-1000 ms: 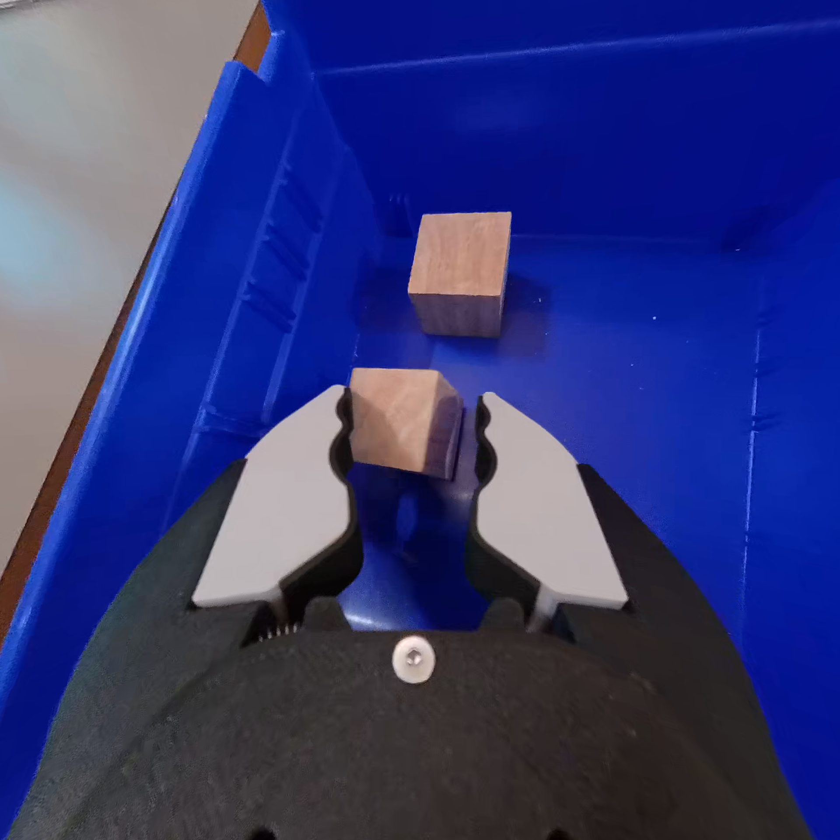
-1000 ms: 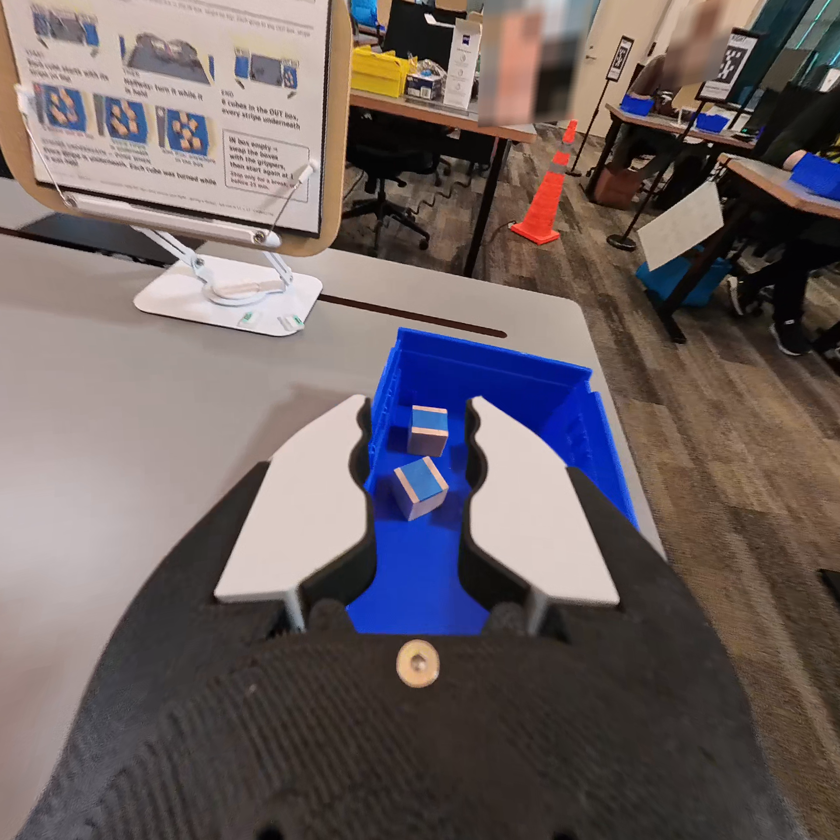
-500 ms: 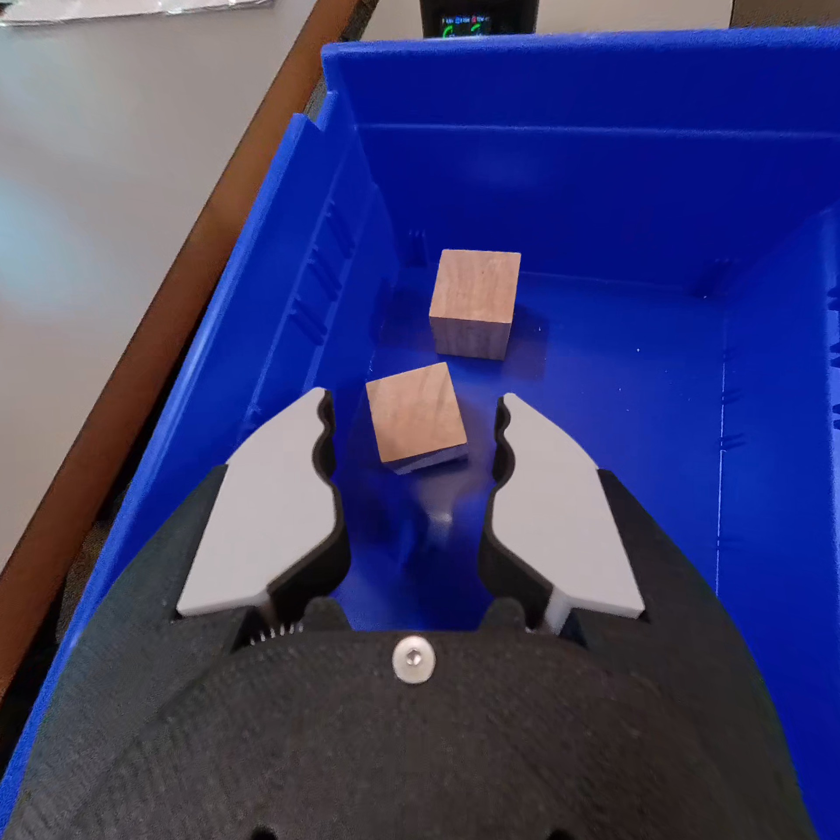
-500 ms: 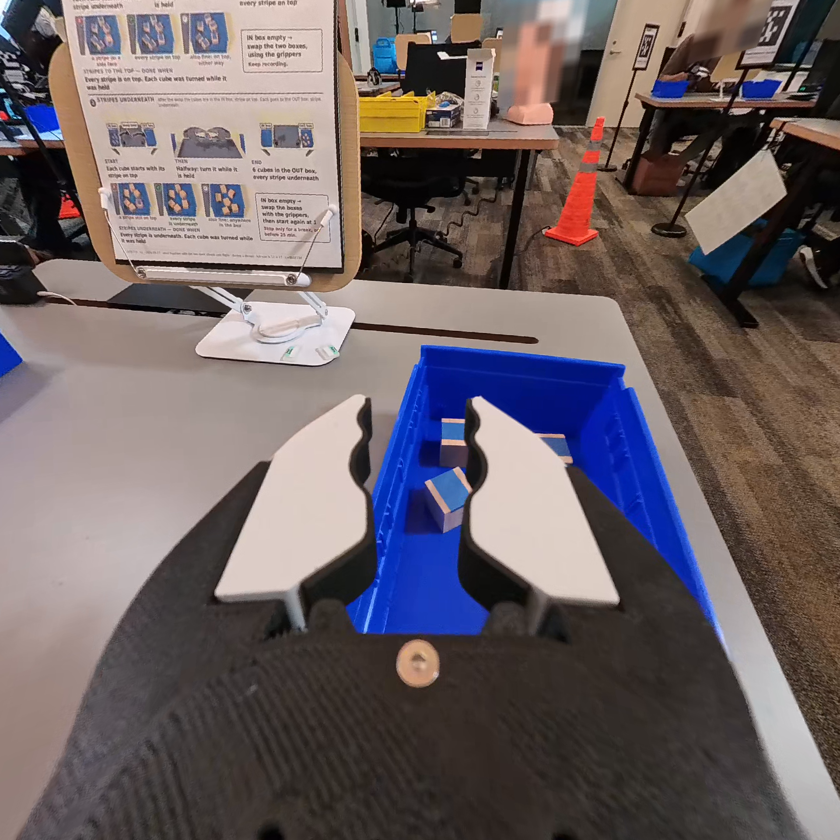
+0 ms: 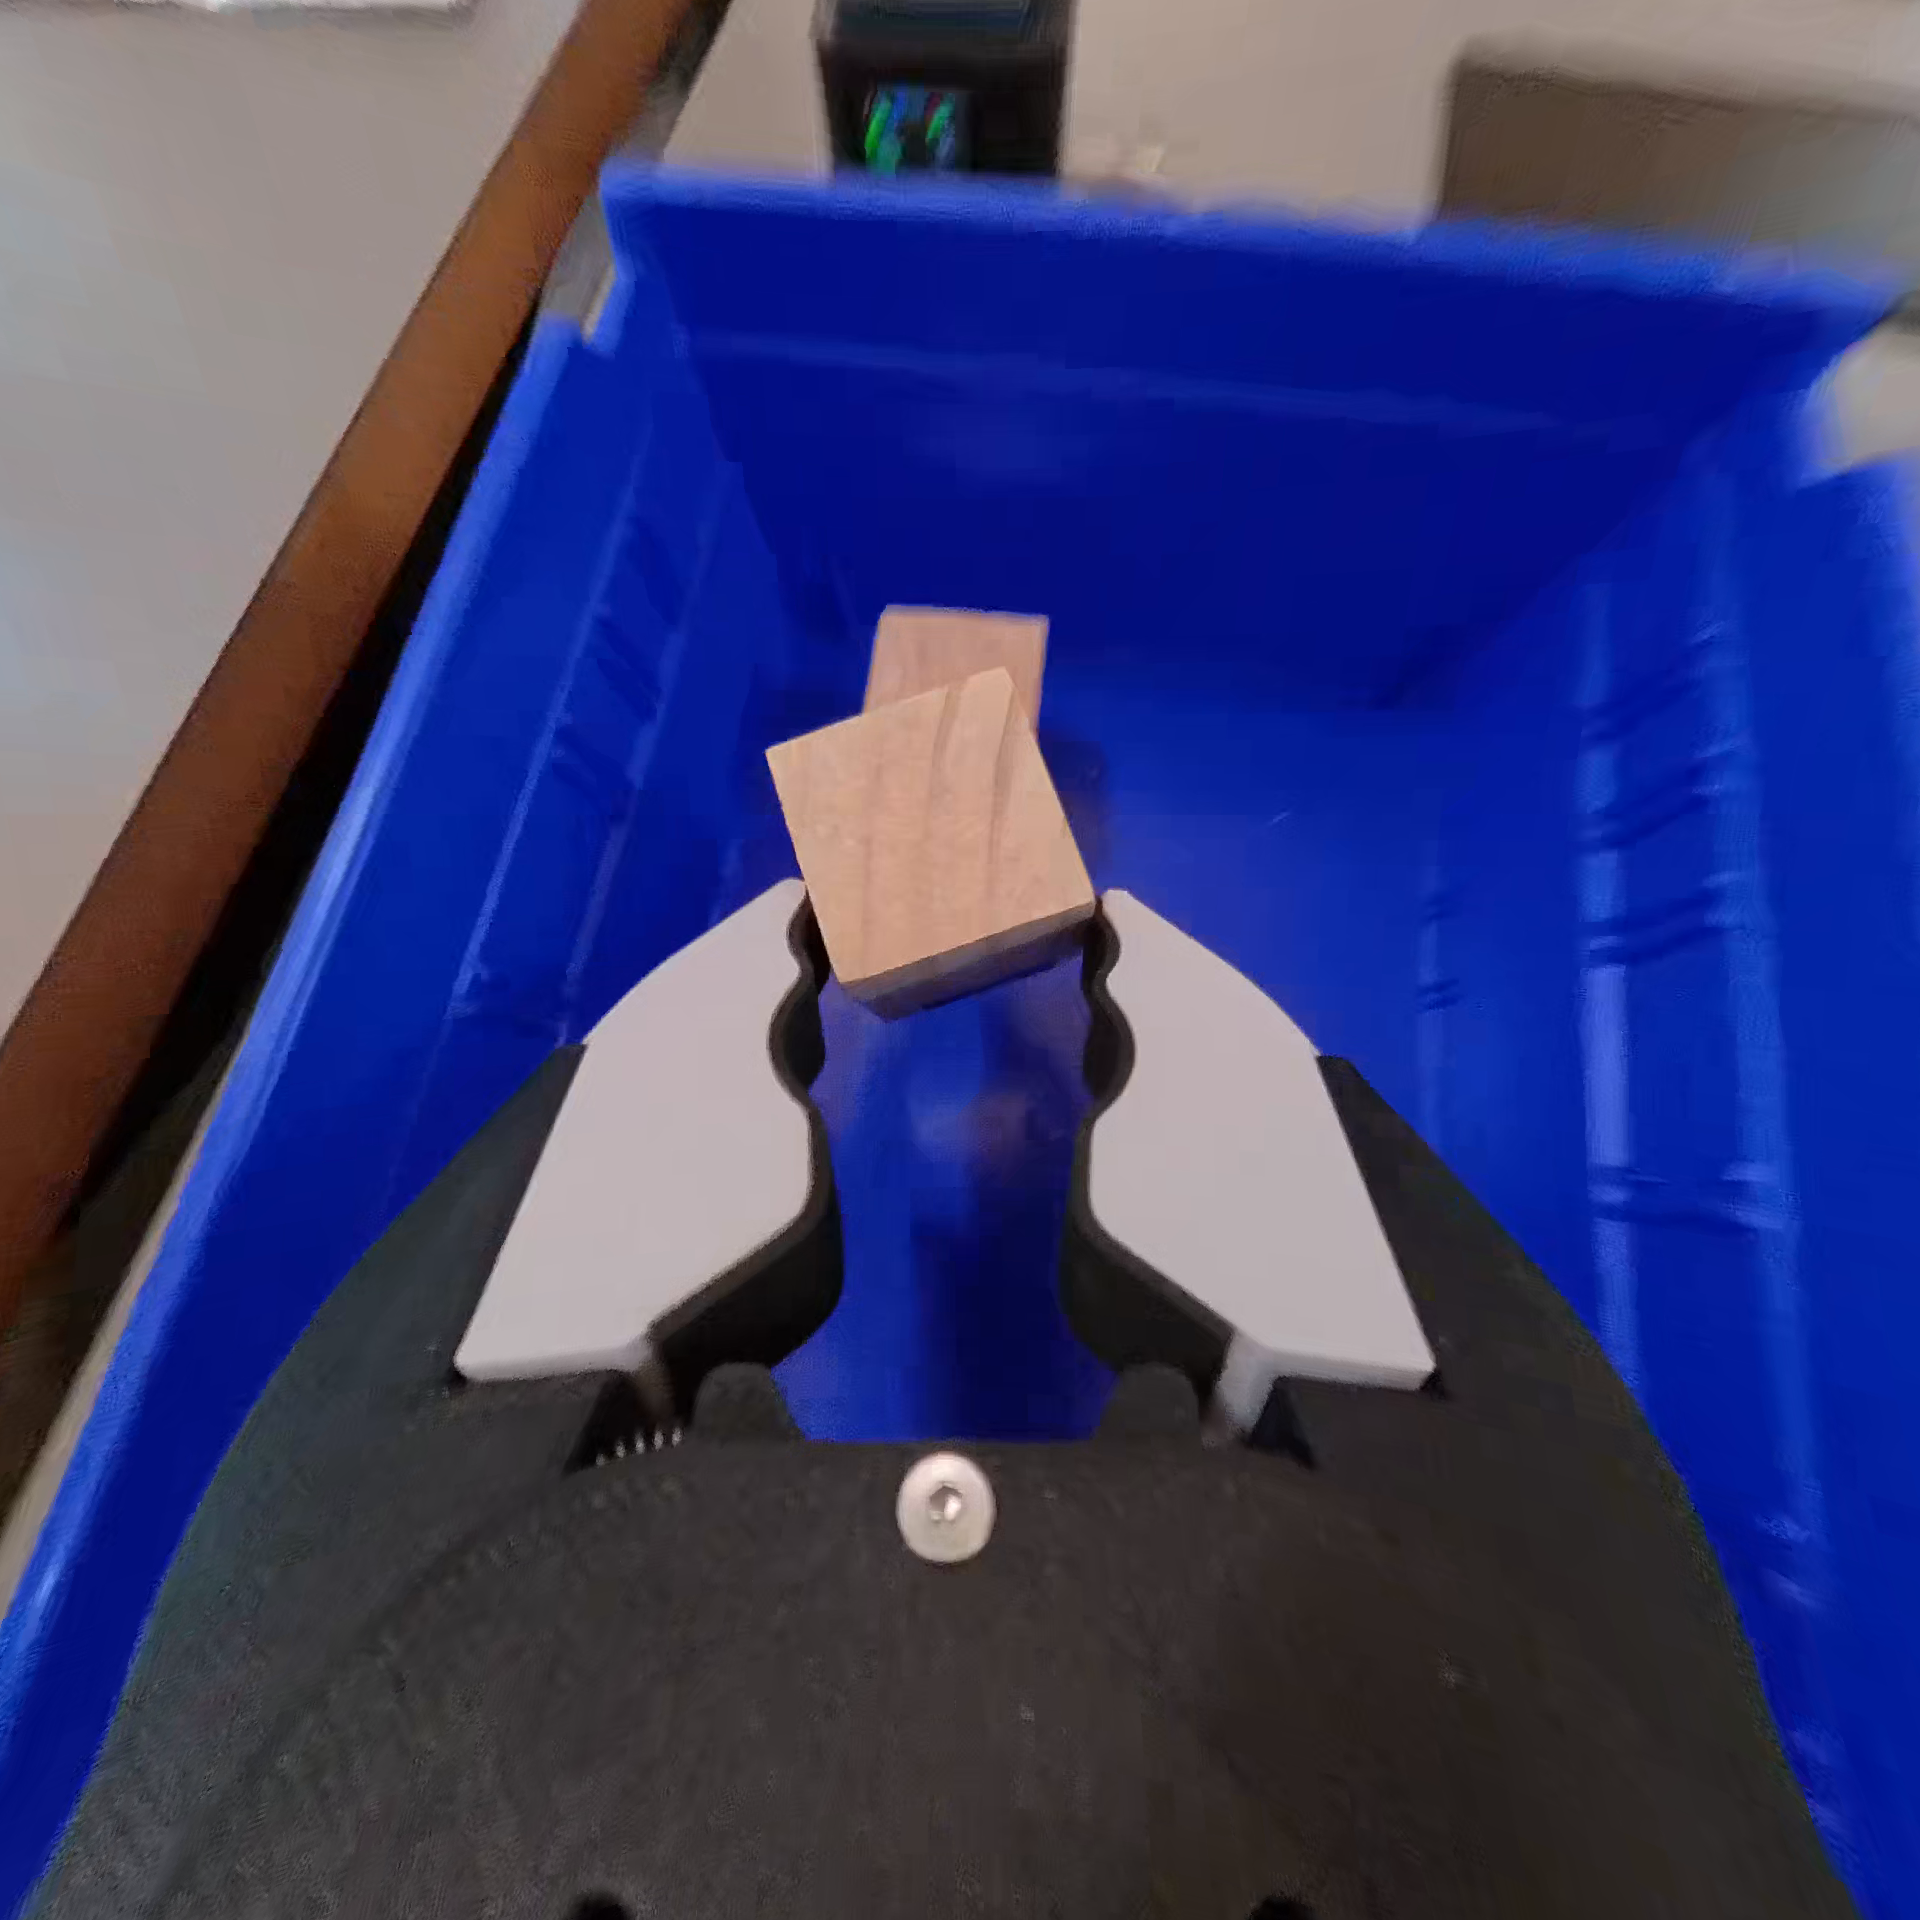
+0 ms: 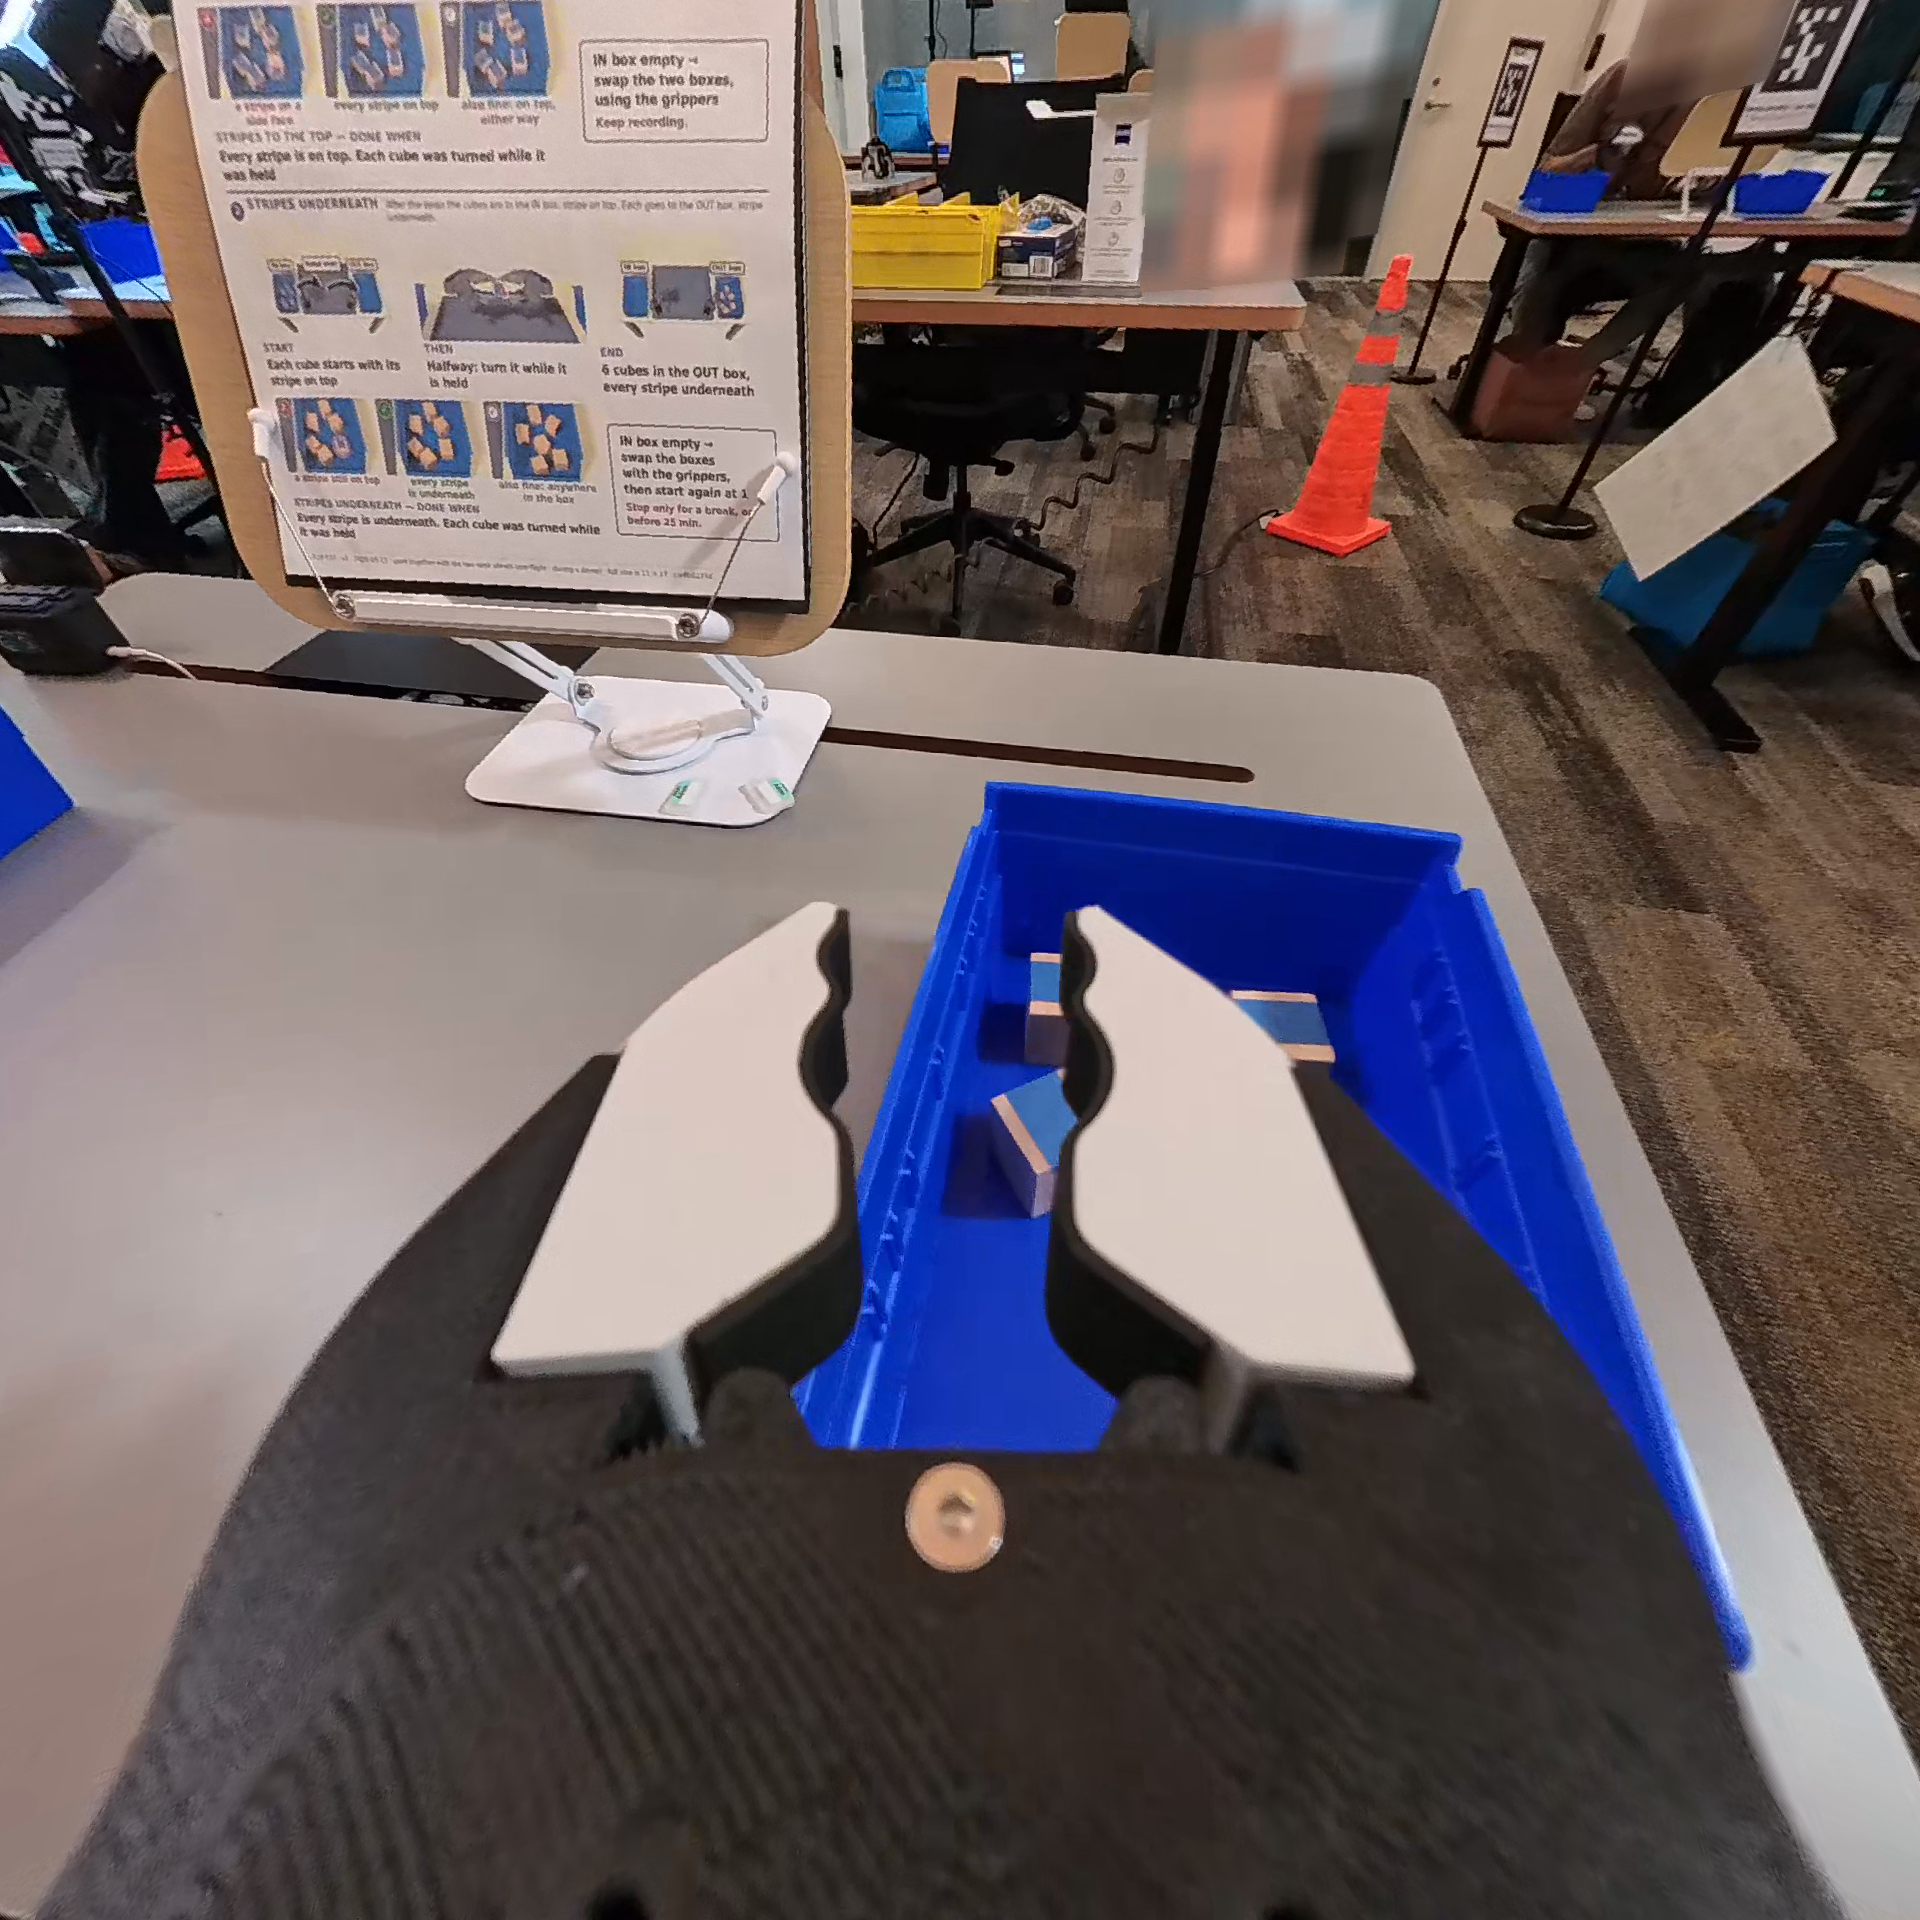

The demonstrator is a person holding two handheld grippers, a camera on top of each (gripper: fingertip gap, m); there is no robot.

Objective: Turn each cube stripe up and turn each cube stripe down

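Note:
In the left wrist view my left gripper (image 5: 951,920) is shut on a plain wooden cube (image 5: 925,831), held at the fingertips, skewed and raised above the floor of a blue bin (image 5: 1143,436). No stripe shows on it. A second plain-topped wooden cube (image 5: 961,649) rests on the bin floor behind it, partly covered. In the right wrist view my right gripper (image 6: 956,925) is open and empty, above the grey table (image 6: 312,1039) at the left wall of another blue bin (image 6: 1226,883). That bin holds three cubes with blue stripes up (image 6: 1029,1132) (image 6: 1044,1003) (image 6: 1278,1023).
A document stand with an instruction sheet (image 6: 499,312) and white base (image 6: 644,758) stands at the table's back. A dark device (image 5: 935,94) sits behind the left bin. The table's right edge (image 6: 1558,1039) runs beside the right bin; an orange cone (image 6: 1351,436) stands on the floor.
My left gripper let the cube drop to the bin floor and opened wide, then closed on it again and raised it. My right gripper drifted left, still open.

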